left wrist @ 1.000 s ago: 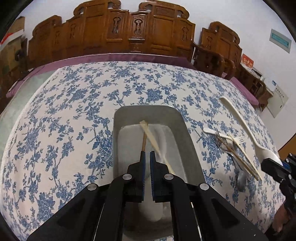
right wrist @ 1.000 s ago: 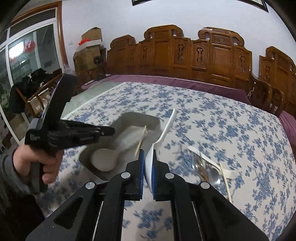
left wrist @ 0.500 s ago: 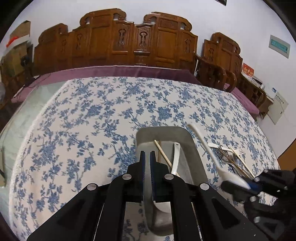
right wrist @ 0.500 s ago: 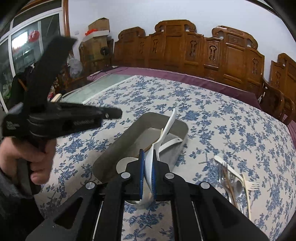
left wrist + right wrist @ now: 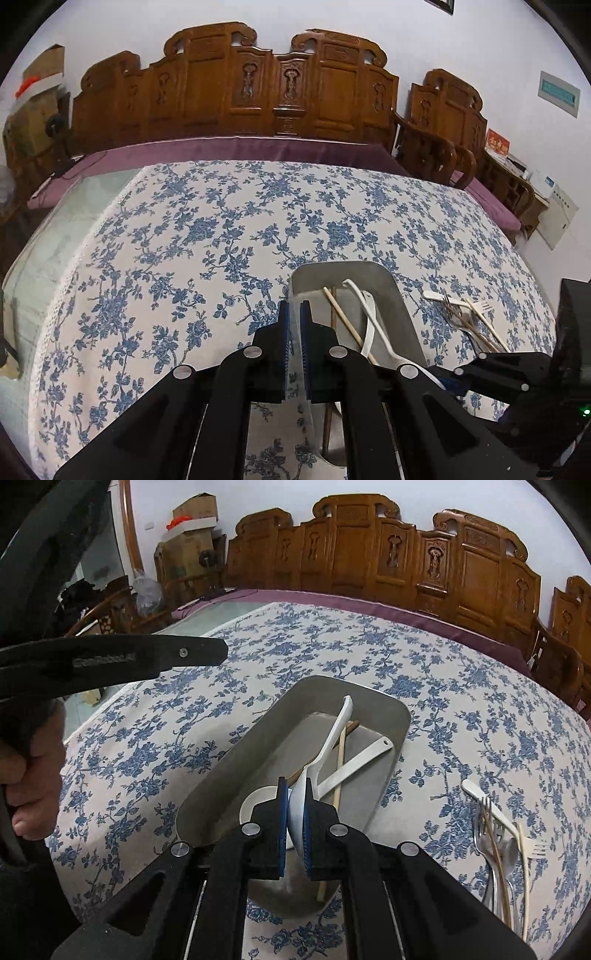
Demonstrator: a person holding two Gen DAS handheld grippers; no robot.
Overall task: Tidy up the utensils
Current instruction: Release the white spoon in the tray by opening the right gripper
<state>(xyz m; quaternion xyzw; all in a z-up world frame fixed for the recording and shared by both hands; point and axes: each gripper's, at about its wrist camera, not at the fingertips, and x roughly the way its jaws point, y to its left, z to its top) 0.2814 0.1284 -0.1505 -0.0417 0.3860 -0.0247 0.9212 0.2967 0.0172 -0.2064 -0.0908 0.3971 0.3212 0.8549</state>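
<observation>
Right gripper [image 5: 294,805] clamped the white spoon [image 5: 325,746] over the metal tray [image 5: 229,771], lower than before; only its view showed loose forks [image 5: 491,834]. Left gripper [image 5: 294,328] was nearly closed, empty.

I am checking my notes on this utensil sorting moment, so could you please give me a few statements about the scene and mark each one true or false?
1. The right tongs are shut on the long white spoon. True.
2. The metal tray holds no utensils. False: it holds the white ladle and wooden chopsticks, and the gripped spoon hangs over it.
3. Forks lie on the tablecloth to the right of the tray. True.
4. The left tongs grip a fork. False: the narrow gap between their fingers shows nothing held.
5. The tablecloth is plain red. False: it is white with blue flowers.
</observation>
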